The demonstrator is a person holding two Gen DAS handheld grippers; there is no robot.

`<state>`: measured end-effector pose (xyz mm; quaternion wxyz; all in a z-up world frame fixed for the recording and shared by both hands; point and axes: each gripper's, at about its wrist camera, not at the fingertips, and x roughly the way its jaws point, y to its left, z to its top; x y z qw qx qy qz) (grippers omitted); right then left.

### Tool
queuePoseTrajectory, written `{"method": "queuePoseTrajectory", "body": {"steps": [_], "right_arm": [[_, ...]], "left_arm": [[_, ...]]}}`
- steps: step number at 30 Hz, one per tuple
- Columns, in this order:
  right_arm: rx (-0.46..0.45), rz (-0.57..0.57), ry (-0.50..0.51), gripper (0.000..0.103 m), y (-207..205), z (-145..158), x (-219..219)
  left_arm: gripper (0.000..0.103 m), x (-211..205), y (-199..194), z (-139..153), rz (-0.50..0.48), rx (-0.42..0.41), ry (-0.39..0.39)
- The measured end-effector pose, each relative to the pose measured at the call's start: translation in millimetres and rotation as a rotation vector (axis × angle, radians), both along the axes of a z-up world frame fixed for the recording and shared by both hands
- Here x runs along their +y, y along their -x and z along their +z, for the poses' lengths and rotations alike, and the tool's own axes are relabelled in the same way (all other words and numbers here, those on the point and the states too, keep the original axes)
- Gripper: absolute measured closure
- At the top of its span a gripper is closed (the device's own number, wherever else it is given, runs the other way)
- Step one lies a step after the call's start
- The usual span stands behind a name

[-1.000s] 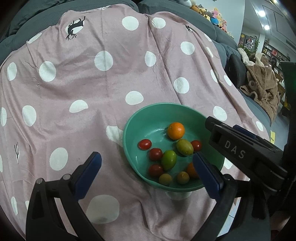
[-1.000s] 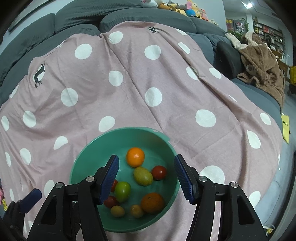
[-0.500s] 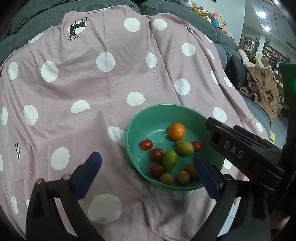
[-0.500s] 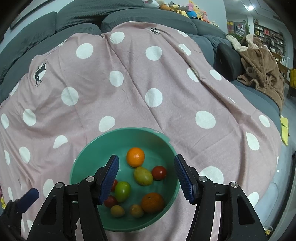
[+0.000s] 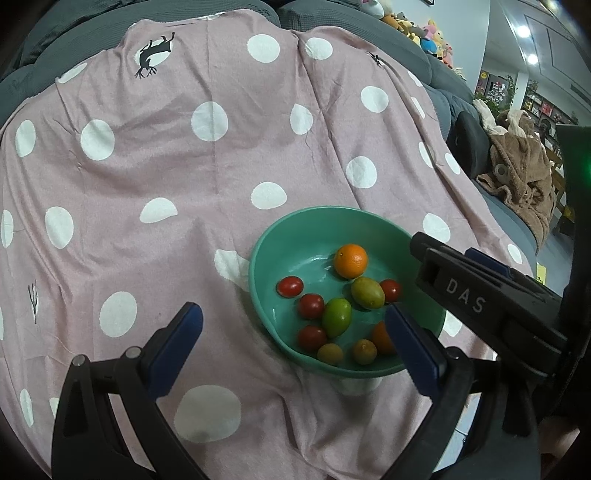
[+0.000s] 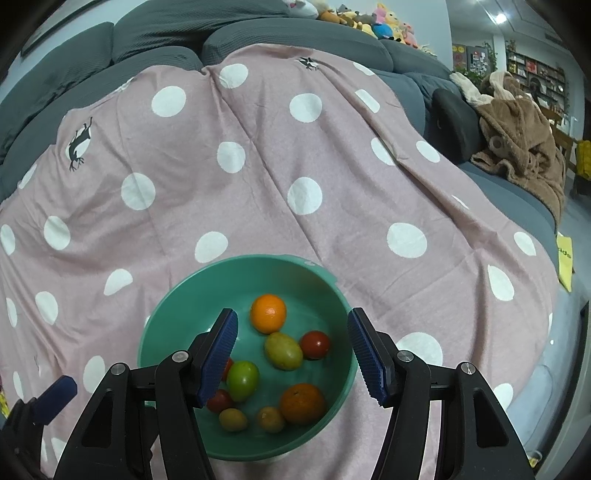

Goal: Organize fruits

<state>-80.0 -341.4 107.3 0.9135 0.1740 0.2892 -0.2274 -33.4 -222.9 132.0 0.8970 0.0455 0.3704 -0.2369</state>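
Observation:
A green bowl [image 5: 266, 251] [image 6: 173, 306] sits on a pink polka-dot cloth [image 5: 184, 166] near its front edge. It holds several small fruits: an orange [image 5: 351, 260] [image 6: 268, 313], a second orange [image 6: 303, 402], red tomatoes [image 5: 290, 286], a green one [image 5: 337, 317] [image 6: 242, 380] and a yellow-green one [image 5: 367, 292] [image 6: 283, 350]. My left gripper [image 5: 291, 339] is open and empty, just left of and above the bowl. My right gripper [image 6: 293, 350] is open and empty, hovering over the bowl; its body shows in the left wrist view [image 5: 480, 295].
The cloth covers a grey sofa [image 6: 295, 33]. A brown plush robe [image 6: 524, 140] lies on the sofa at the right. Stuffed toys [image 6: 369, 18] line the sofa back. The cloth drops off just in front of the bowl.
Both grippers have drifted slightly; the bowl sits a little lower and more to the right in the left wrist view. Both stay open and the fruits have not moved.

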Motion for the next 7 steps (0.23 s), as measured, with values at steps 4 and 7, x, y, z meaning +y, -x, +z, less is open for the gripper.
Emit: {"method": "queuePoseTrajectory", "body": {"steps": [4, 7], "right_arm": [[-0.002, 0.002, 0.004, 0.04, 0.7, 0.9, -0.1], [-0.005, 0.005, 0.01, 0.04, 1.1, 3.3, 0.9]], "left_arm": [[0.004, 1.9, 0.8, 0.3, 0.003, -0.002, 0.001], [0.004, 5.1, 1.5, 1.0, 0.008, -0.004, -0.003]]}}
